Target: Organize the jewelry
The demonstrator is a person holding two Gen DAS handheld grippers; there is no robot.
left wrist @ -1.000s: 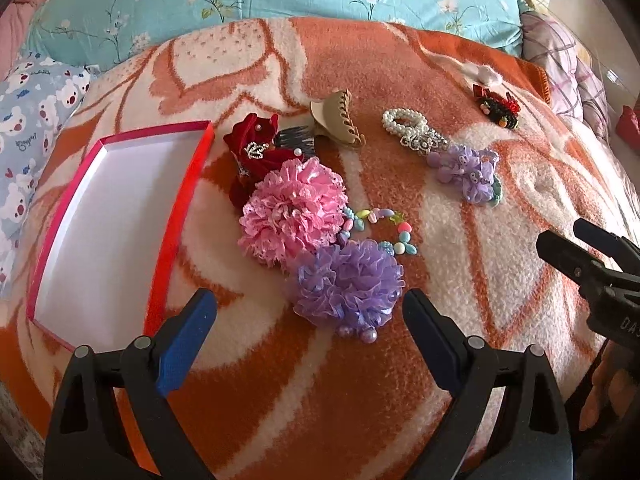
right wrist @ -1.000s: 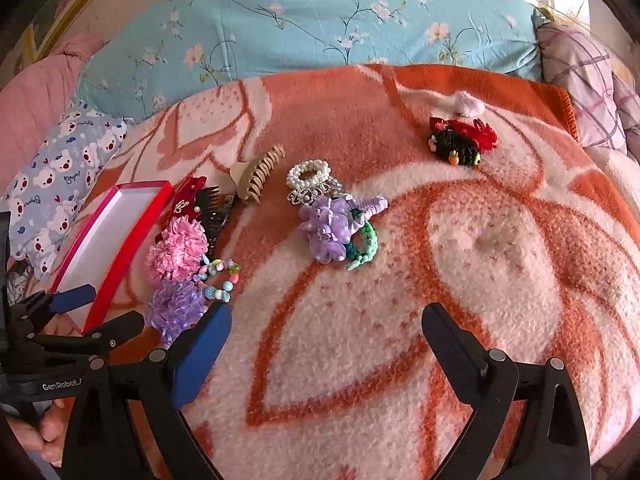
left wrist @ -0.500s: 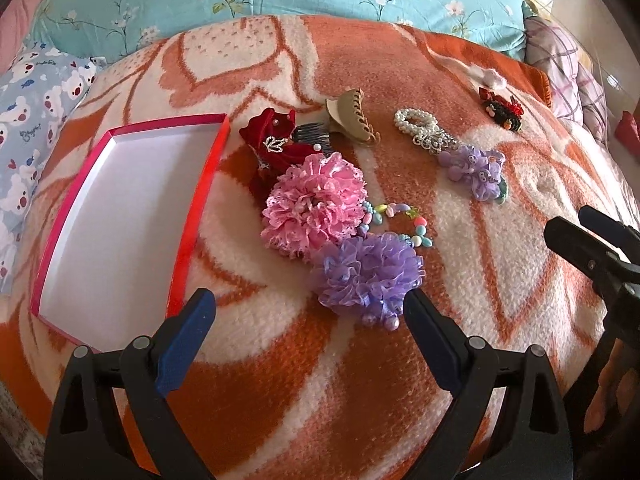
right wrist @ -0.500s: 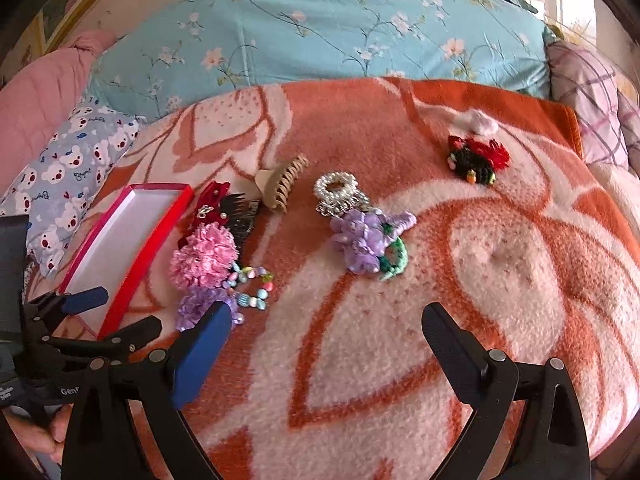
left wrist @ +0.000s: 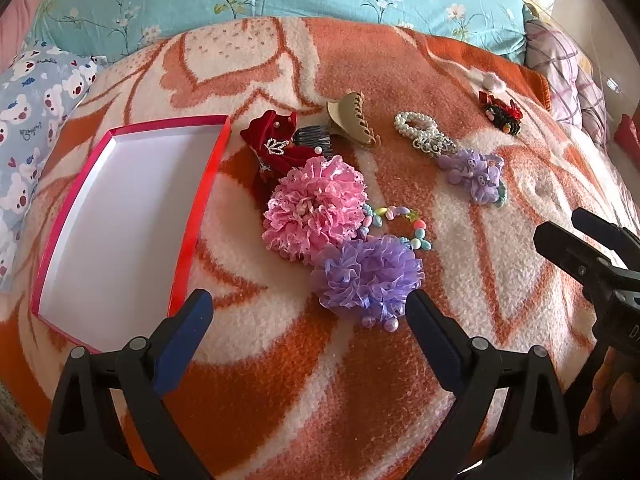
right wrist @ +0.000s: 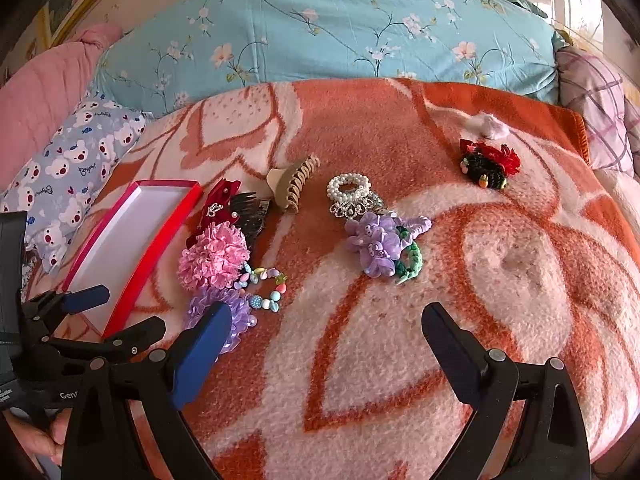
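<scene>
Box (left wrist: 120, 216) left of hair flowers (left wrist: 316, 208) on blanket (left wrist: 280, 360); pearl bracelet (left wrist: 414, 124) right.

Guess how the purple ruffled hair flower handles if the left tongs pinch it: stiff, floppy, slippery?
The purple ruffled hair flower is layered gauzy fabric, so it will probably squash and feel light. The dangling beads at its near edge may swing or snag the blanket. The left tongs, wide open, likely need to close well in before gripping.

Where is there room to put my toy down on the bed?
Inside the red box, which holds nothing. Also the bare blanket right of the purple bow clip, below the red-and-black clip. It is crowded around the pink scrunchie and purple scrunchie.
</scene>
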